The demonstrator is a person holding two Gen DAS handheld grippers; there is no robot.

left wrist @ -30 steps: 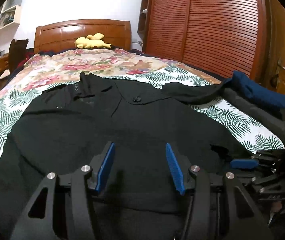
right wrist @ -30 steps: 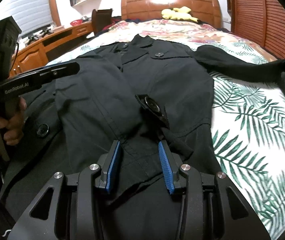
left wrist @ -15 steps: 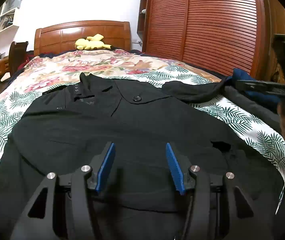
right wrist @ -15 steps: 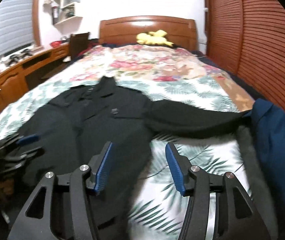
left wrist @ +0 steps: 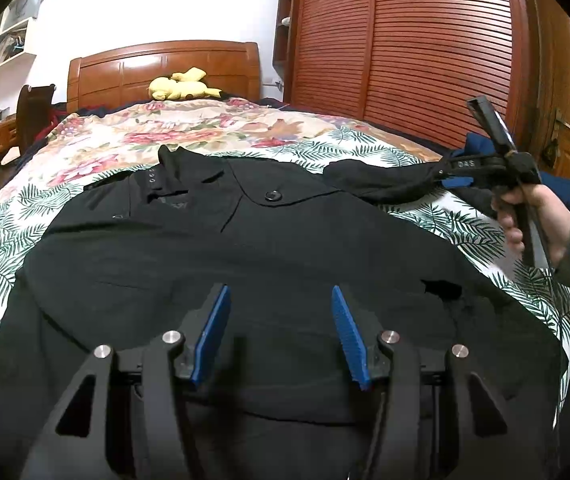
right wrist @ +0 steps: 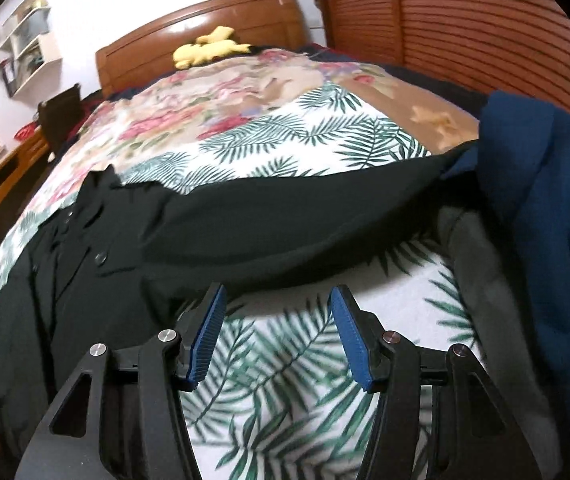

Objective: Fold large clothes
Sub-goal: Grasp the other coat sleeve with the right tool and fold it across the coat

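Note:
A large black coat (left wrist: pixel 213 256) lies spread front-up on the bed, collar toward the headboard. Its right sleeve (left wrist: pixel 381 180) stretches out to the right; it also shows in the right wrist view (right wrist: pixel 285 220). My left gripper (left wrist: pixel 279 320) is open and empty above the coat's lower front. My right gripper (right wrist: pixel 277 320) is open and empty, hovering over the bedsheet just below the sleeve. In the left wrist view the right gripper (left wrist: pixel 461 178) sits at the sleeve's cuff end, held by a hand.
The bed has a palm-leaf and floral sheet (right wrist: pixel 285 140). A blue garment (right wrist: pixel 545 184) and a grey one (right wrist: pixel 493 292) lie at the bed's right edge. A yellow plush toy (left wrist: pixel 183 86) sits by the wooden headboard. A slatted wardrobe (left wrist: pixel 425 48) stands to the right.
My right gripper has swung from the coat's lower front out to the right, toward the extended sleeve, staying open. My left gripper has stayed in place, open.

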